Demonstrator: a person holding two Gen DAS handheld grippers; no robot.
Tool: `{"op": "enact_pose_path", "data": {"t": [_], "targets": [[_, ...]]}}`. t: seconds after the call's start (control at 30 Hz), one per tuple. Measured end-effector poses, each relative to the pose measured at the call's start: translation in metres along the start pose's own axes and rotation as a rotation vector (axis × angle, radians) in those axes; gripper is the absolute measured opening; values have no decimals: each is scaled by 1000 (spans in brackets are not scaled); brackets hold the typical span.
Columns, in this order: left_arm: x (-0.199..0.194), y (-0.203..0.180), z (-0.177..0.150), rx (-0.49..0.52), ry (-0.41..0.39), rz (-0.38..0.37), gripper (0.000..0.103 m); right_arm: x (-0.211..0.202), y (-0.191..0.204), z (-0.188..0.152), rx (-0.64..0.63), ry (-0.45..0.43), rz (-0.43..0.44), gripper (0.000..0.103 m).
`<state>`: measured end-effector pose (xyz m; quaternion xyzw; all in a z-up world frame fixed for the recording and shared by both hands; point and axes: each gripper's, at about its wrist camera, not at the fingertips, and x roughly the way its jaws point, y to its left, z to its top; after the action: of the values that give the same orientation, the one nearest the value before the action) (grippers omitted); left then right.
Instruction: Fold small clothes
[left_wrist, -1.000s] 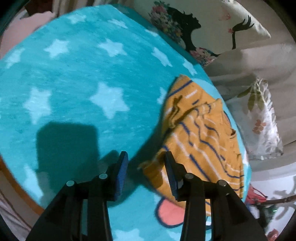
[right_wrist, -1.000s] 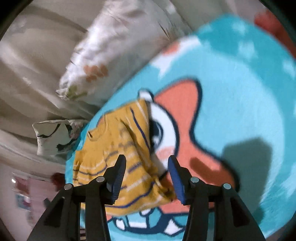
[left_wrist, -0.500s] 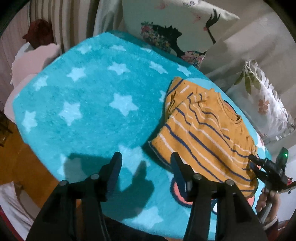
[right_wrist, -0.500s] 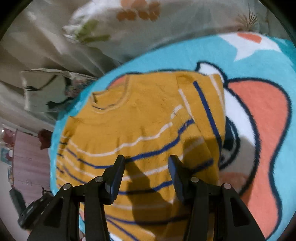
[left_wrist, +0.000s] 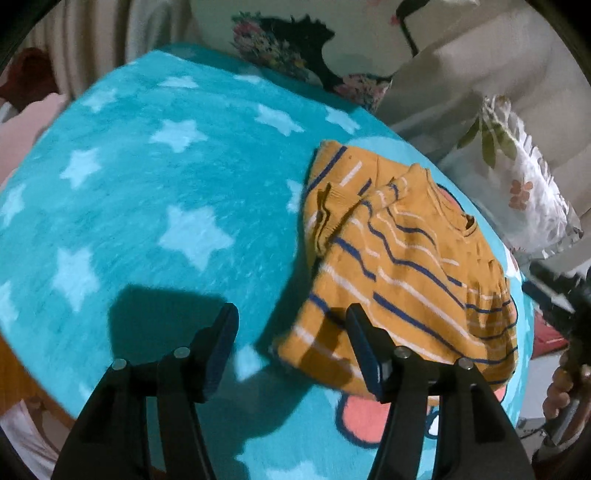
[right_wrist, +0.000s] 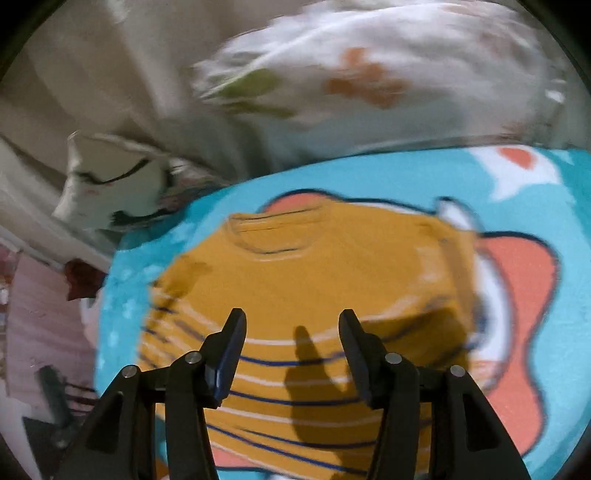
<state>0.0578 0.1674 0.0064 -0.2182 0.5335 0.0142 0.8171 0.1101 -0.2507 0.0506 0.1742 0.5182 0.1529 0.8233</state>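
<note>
Sweater (left_wrist: 402, 266), yellow with stripes, is lying flat on the star blanket (left_wrist: 155, 206). Left gripper (left_wrist: 291, 332) and right gripper (right_wrist: 291, 336) are hovering released above it, their jaws just widening, gripping nothing.

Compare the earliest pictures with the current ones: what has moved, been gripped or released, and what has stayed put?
The left gripper has just been opening and has backed off the sweater's corner; nothing is between its jaws. The right gripper, opening a little, has swung over the striped sweater, holding nothing. The sweater now lies flatter, and the star blanket has not shifted.
</note>
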Motion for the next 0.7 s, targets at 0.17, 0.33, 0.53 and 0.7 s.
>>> {"op": "enact_pose_path", "data": {"t": [0.17,0.33,0.53,0.7], "targets": [[21,18,10,23,107,-73,27,55,80,-4,-27,115,139,57],[4,32,15,82,94,-76,28,127,144,-15,-51,232,159,57],[-16,65,19,50,72,-62,40,182,190,-26,-153,269,12,61],[-21,98,21,-13,74,-51,42,205,224,-40,-294,253,-136,77]]}}
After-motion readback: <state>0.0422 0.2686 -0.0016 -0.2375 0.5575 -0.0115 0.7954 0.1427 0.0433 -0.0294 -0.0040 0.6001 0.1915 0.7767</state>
